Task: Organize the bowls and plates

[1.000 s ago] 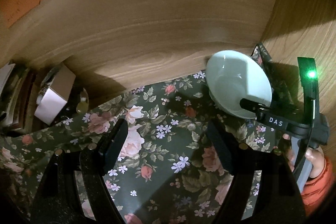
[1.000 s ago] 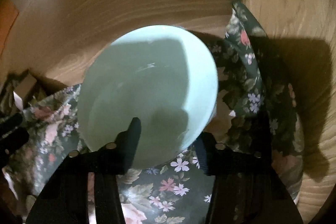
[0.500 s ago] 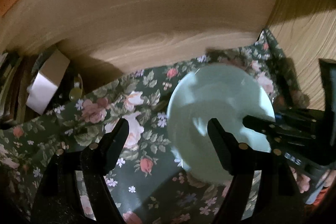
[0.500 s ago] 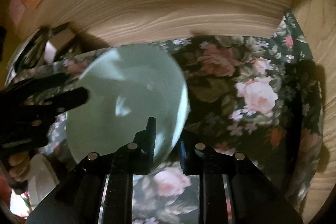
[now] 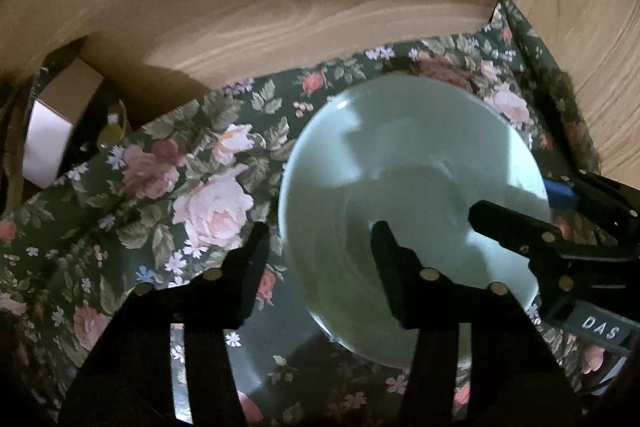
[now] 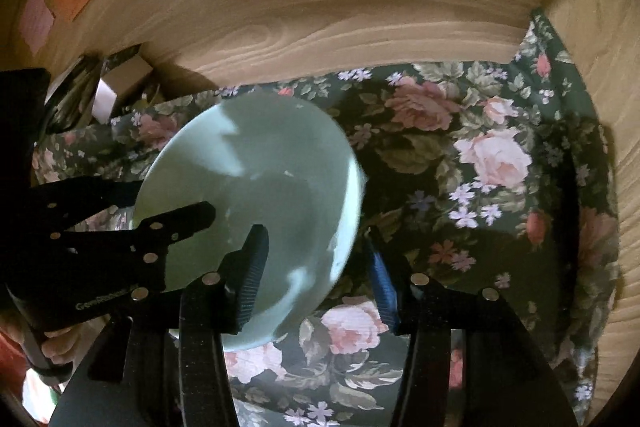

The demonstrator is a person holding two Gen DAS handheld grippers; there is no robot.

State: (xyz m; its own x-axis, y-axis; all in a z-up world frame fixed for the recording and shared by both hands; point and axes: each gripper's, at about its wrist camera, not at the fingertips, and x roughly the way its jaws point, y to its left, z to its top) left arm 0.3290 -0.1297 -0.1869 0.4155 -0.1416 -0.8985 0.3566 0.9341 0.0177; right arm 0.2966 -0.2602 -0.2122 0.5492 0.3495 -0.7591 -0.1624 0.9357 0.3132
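While left tool [image 5: 320,231] closes, right tool [image 6: 316,233] opens, both straddle bowl [image 5: 400,155] rim ungripped.

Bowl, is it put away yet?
Not yet. Nothing looks sorted: no stack shows. In hand: the green bowl over the flowered cloth, its rim inside the right tool, which has just been opening, and the left tool, just closing. Left: placing it.

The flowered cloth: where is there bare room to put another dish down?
The widest bare stretch of cloth lies between the pale green bowl and the wooden side wall on the right. A smaller patch lies between the bowl and the white box on the left. The back left corner around that box is cluttered.
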